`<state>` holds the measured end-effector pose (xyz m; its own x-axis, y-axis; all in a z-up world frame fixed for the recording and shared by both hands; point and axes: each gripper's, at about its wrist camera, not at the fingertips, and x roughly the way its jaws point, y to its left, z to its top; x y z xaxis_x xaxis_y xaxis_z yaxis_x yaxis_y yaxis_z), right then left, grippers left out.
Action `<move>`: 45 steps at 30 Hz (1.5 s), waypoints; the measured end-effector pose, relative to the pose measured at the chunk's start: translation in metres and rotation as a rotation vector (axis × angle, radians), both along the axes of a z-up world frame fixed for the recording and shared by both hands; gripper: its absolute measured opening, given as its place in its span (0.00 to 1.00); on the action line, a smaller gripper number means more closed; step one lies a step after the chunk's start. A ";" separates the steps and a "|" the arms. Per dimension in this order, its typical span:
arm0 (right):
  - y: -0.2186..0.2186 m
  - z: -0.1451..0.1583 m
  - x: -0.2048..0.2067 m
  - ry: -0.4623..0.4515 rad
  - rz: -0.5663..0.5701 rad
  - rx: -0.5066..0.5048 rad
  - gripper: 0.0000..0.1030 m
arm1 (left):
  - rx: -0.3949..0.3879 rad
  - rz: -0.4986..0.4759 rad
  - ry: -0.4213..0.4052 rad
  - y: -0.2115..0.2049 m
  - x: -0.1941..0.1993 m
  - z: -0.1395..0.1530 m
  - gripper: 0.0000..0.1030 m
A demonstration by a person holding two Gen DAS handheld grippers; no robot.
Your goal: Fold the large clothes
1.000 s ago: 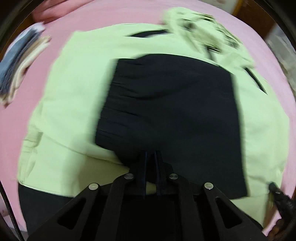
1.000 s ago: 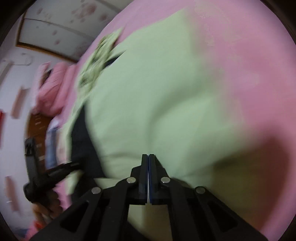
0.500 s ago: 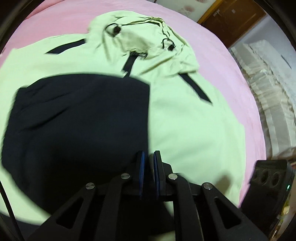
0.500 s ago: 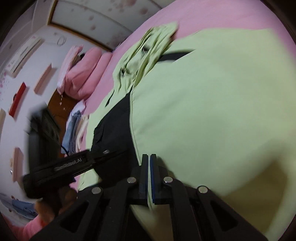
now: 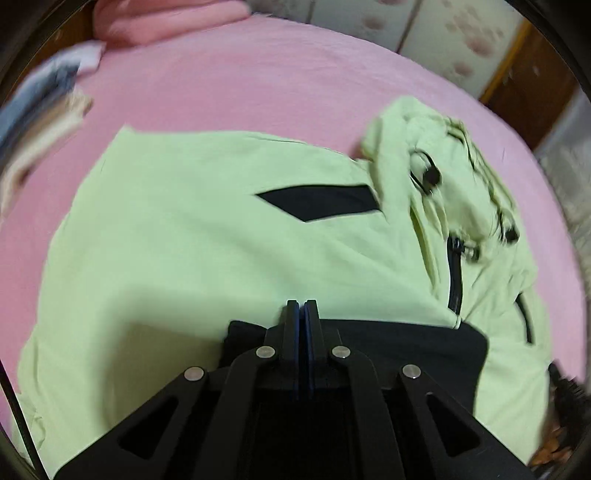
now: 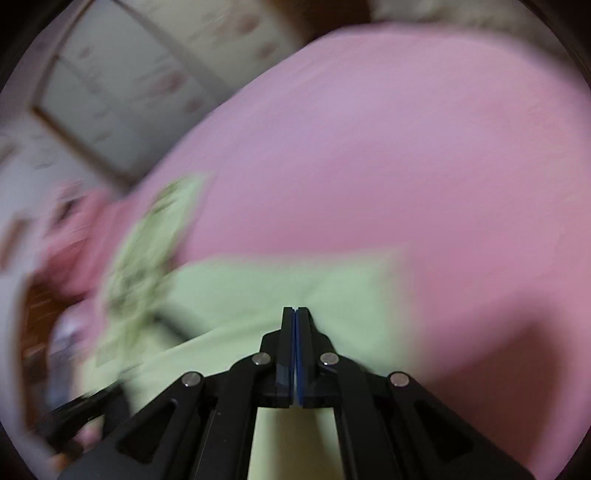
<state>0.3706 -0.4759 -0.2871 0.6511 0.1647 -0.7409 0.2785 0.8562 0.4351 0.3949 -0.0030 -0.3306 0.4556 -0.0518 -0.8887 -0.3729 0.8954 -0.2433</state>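
Green hoodie spread flat on my pink bed.

My left claw [image 5: 302, 303] and right claw [image 6: 295, 310] are both closed and empty above the hoodie [image 5: 207, 236], which lies on the bed [image 5: 258, 74], hood to the right.

Home bedroom: pink-sheeted bed [image 5: 258, 74], pillow [image 5: 166, 18].

The hooded jacket [image 5: 207, 236] is smooth, matt light-green cloth with black cloth panels. The pink bed sheet [image 5: 258, 77], toward twelve o'clock, is soft matt fabric. The left claw [image 5: 302, 314] is matt black plastic with shiny metal rivets, as is the right claw [image 6: 295, 319].
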 end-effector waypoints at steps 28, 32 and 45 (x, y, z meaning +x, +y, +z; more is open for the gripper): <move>0.030 0.039 -0.088 0.166 -0.050 -0.346 0.00 | 0.145 -0.123 0.147 -0.030 -0.059 0.019 0.05; 0.043 0.057 -0.103 0.151 -0.044 -0.301 0.03 | 0.170 -0.164 0.177 -0.039 -0.067 0.032 0.47; 0.142 0.088 -0.147 0.337 0.135 -0.173 0.69 | 0.283 -0.301 0.281 -0.047 -0.131 0.078 0.87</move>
<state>0.2232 -0.3343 -0.1995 0.3475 0.0863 -0.9337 0.2616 0.9473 0.1849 0.2638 -0.0497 -0.2530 0.1986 0.1171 -0.9731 -0.1043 0.9897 0.0978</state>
